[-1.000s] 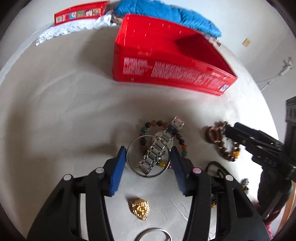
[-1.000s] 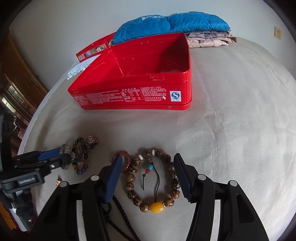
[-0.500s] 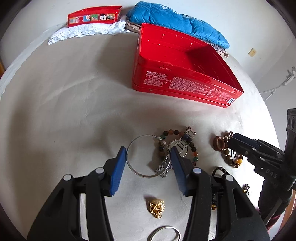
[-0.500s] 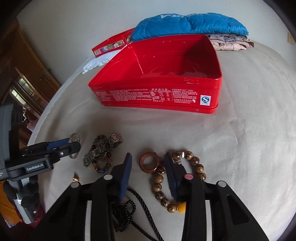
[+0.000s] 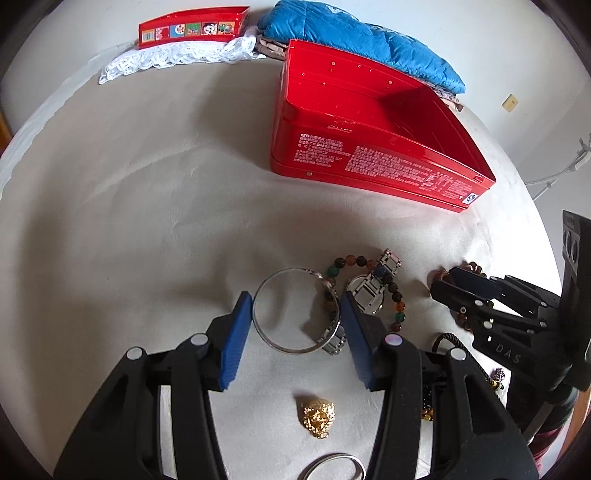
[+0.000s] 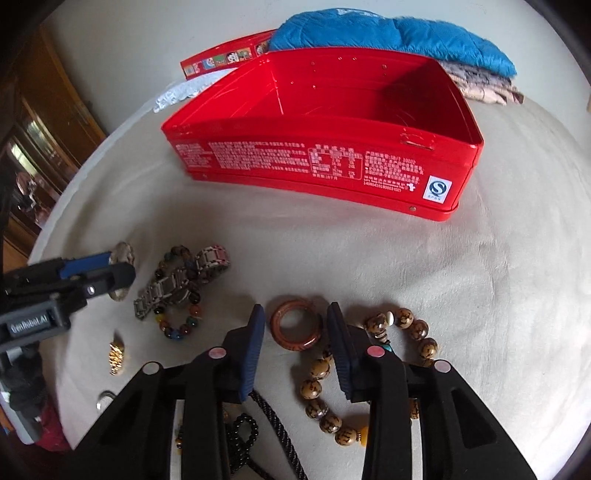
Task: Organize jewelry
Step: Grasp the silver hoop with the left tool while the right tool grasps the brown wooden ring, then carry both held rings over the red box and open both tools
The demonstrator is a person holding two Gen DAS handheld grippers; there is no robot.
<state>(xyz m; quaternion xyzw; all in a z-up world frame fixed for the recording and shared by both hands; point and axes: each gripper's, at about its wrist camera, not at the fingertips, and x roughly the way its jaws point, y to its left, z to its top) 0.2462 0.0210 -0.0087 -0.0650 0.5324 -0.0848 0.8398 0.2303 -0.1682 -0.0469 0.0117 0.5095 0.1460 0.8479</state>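
An open, empty red tin (image 5: 373, 147) (image 6: 332, 147) stands at the back of the cream cloth. My left gripper (image 5: 297, 314) is open, its fingers on either side of a silver bangle (image 5: 266, 325) lying flat. A metal watch (image 5: 364, 295) and a coloured bead bracelet (image 5: 397, 306) lie just right of it. My right gripper (image 6: 295, 328) is open around a brown wooden ring (image 6: 295, 326) on the cloth. A large brown bead bracelet (image 6: 373, 369) lies under and beside its right finger.
A gold pendant (image 5: 319, 413) and another silver ring (image 5: 332, 467) lie below the left gripper. Black cord and black beads (image 6: 255, 432) lie under the right gripper. A blue padded garment (image 6: 391, 35), white lace (image 5: 177, 59) and a red lid (image 5: 190, 27) sit at the back.
Both grippers have drawn nearer the jewelry. The left now straddles the silver bangle instead of the watch. The right has narrowed and shifted left, from the bead bracelet to the wooden ring.
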